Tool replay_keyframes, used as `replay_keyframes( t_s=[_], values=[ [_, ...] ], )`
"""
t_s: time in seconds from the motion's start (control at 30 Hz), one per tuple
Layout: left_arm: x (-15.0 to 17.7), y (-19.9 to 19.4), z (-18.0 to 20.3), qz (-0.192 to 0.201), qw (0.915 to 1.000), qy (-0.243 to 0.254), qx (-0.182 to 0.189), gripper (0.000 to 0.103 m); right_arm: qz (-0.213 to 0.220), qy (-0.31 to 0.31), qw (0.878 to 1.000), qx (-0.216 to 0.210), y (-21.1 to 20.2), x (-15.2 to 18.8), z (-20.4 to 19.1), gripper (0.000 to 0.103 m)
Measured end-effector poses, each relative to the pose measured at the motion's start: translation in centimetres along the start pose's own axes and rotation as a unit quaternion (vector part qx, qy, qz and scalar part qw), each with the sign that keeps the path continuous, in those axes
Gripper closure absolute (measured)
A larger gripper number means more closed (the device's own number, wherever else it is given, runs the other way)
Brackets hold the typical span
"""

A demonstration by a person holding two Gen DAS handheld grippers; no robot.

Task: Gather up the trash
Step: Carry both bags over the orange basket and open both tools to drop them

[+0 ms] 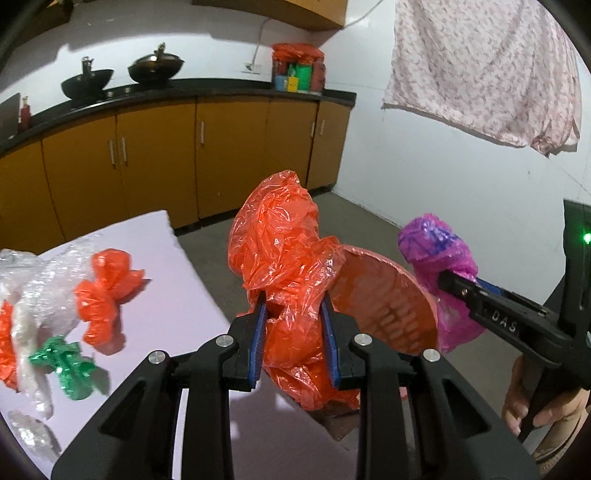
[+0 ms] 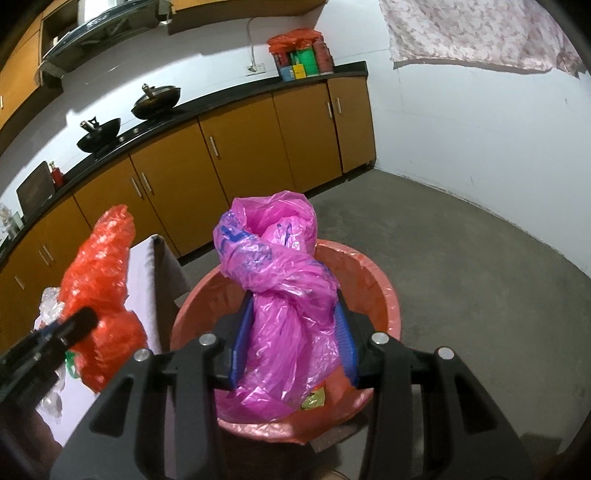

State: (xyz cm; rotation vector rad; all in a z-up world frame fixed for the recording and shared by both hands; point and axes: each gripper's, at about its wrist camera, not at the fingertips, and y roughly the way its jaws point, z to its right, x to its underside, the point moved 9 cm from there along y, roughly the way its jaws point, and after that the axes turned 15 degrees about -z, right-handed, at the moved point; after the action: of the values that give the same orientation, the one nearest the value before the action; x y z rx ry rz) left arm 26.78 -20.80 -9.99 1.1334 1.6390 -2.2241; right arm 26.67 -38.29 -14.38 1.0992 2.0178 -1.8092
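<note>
A home kitchen: yellow-brown cabinets (image 2: 236, 162) under a black counter (image 2: 207, 101), two lidded woks (image 1: 122, 75) on it, a range hood (image 2: 107, 27) above.

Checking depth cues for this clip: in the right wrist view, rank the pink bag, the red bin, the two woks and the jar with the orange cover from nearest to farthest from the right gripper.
1. pink bag: clamped in the right gripper.
2. red bin: just beyond and below, on the floor.
3. two woks: on the counter, upper left.
4. jar with the orange cover: on the counter's far end, top centre.
</note>
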Motion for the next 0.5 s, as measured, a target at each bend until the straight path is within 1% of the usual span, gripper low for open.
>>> replay_keyframes(
  t_s=[0.3, 0.5],
  values=[
    [-0.5, 2.8, 1.6, -0.017, 0.9997, 0.016, 0.011, 0.076, -0.004, 0.004, 1.0, 0.001, 2.2, -1.3, 1.2, 0.062],
    [-0.4, 4.6, 2.0, -0.035, 0.9992, 0.013, 0.017, 0.076, -0.007, 0.01, 1.0, -0.011, 2.9, -1.9, 1.6, 0.062]
  ],
)
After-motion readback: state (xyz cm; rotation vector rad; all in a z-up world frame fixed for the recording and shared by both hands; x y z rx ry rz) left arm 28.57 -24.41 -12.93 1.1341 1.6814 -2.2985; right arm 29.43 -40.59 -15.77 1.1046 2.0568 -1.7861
